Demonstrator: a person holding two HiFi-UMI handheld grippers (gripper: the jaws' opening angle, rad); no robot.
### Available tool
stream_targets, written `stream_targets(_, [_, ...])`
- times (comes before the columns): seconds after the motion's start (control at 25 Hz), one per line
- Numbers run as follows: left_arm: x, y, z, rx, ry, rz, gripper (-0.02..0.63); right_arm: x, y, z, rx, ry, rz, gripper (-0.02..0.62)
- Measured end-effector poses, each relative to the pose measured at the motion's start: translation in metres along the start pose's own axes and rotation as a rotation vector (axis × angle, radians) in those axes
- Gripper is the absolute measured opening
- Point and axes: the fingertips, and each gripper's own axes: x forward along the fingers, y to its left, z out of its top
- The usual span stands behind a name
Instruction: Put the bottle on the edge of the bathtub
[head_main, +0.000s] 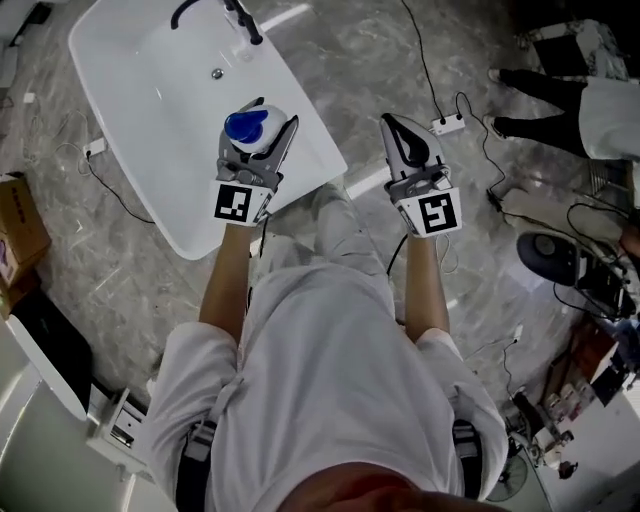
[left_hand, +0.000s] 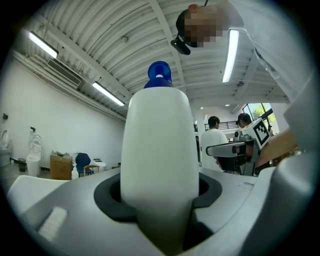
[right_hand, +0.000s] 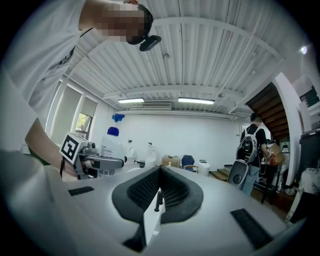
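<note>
A white bottle with a blue cap (head_main: 250, 128) stands upright between the jaws of my left gripper (head_main: 262, 125), which is shut on its body. It hangs over the near right rim of the white bathtub (head_main: 190, 225). In the left gripper view the bottle (left_hand: 159, 145) fills the middle, with the pads of the left gripper (left_hand: 159, 187) pressed on both its sides. My right gripper (head_main: 397, 124) points up beside it, to the right of the tub, shut and empty. In the right gripper view the ribbed pads of the right gripper (right_hand: 160, 175) meet, and the bottle (right_hand: 111, 144) shows at the left.
A black faucet (head_main: 215, 12) and a drain (head_main: 216, 73) are at the tub's far end. A cardboard box (head_main: 20, 215) lies at the left. A power strip (head_main: 447, 124) and cables run over the marble floor. A person (head_main: 570, 100) and equipment stand at the right.
</note>
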Motion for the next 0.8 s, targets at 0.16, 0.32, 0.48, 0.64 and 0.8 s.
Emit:
stream_targets(0.16, [0.019, 0.017, -0.035, 0.016, 0.020, 0.026, 0.245, 0.029, -0.012, -0.024, 0.042, -0.022, 0.043, 0.002])
stream_targets(0.32, [0.032, 0.034, -0.074, 0.035, 0.028, 0.027, 0.245, 0.056, -0.013, -0.054, 0.034, -0.031, 0.073, 0.002])
stream_targets(0.48, [0.043, 0.043, -0.115, 0.013, 0.020, 0.034, 0.245, 0.072, -0.011, -0.086, 0.021, -0.038, 0.084, 0.002])
stream_targets(0.64, [0.053, 0.044, -0.171, 0.025, 0.026, 0.021, 0.245, 0.084, -0.013, -0.130, 0.021, -0.053, 0.076, 0.002])
stream_targets(0.8, [0.060, 0.043, -0.223, 0.029, 0.031, -0.002, 0.245, 0.094, -0.019, -0.177, 0.022, -0.049, 0.050, 0.002])
